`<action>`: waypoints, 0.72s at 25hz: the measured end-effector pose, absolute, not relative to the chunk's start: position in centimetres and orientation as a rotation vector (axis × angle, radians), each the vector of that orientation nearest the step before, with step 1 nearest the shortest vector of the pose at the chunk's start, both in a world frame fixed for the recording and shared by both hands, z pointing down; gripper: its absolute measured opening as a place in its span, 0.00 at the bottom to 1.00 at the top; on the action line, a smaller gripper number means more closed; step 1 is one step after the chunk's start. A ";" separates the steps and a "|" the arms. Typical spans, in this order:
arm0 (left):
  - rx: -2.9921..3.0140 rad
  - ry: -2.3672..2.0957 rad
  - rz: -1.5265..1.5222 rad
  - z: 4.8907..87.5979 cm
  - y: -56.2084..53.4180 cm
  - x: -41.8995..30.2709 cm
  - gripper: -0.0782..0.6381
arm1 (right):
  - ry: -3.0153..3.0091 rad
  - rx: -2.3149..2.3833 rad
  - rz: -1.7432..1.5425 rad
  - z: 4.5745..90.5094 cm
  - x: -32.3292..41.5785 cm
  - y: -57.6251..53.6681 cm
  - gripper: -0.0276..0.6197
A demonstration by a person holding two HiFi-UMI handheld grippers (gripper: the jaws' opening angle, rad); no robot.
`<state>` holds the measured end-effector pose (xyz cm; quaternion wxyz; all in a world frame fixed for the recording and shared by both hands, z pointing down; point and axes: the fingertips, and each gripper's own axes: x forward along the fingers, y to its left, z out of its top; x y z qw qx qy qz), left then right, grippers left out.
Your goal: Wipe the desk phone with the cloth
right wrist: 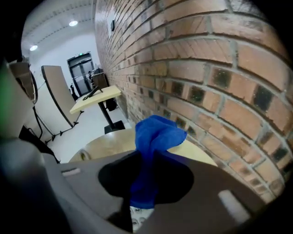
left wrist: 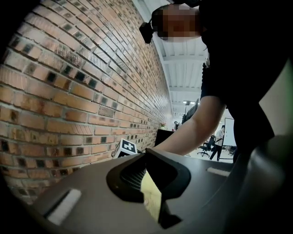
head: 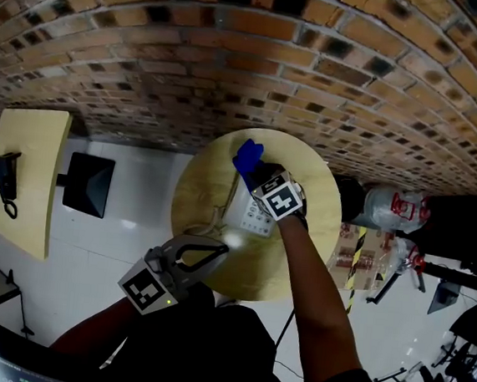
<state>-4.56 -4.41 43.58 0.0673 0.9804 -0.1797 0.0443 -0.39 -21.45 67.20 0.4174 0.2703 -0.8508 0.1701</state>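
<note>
Grippers, two. Nearest, hovering over the near edge of the round table point(head: 201, 187): left gripper point(head: 221, 248), jaws pressing together tip to tip, gripping nothing. Farther in, reaching across the tabletop: right gripper point(head: 255, 172), jaws clamping one blue cloth point(head: 248, 155), bunching upward out of the grip and trailing down below it. Lying directly under that gripper, near the table's middle: one white phone point(head: 249, 216), keys facing up. Cloth's lower end hanging right over the keypad, touching or just clear, not showing which. Phone's long axis seeming to run near to far, toward the wall, though mostly hiding under the gripper, so not certain. Curling off the phone's left side onto the wood: one cord point(head: 210, 223). Tables, two: the round one carrying the phone, and one side table point(head: 27, 166) standing well apart at left, bearing one black device point(head: 6, 180). Containers: one clear bag point(head: 392, 205) sitting at right beyond the round table, contents unreadable. Farthest, curving behind everything: brick wall point(head: 234, 60).
</note>
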 end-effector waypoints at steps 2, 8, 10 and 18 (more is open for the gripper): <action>2.920 -0.568 0.123 43.8 -4.6 -5.0 0.09 | -2.123 0.584 0.344 67.4 -2.5 -18.9 0.17; 2.931 -0.546 0.123 44.1 -5.1 -5.0 0.09 | -2.060 0.265 0.301 71.8 -6.6 -4.0 0.17; 2.946 -0.523 0.112 43.9 -5.2 -4.4 0.09 | -2.049 0.251 0.375 73.4 -5.9 -0.4 0.17; 2.930 -0.451 0.096 43.9 -4.8 -2.1 0.09 | -2.000 0.927 0.695 72.5 11.0 -6.5 0.17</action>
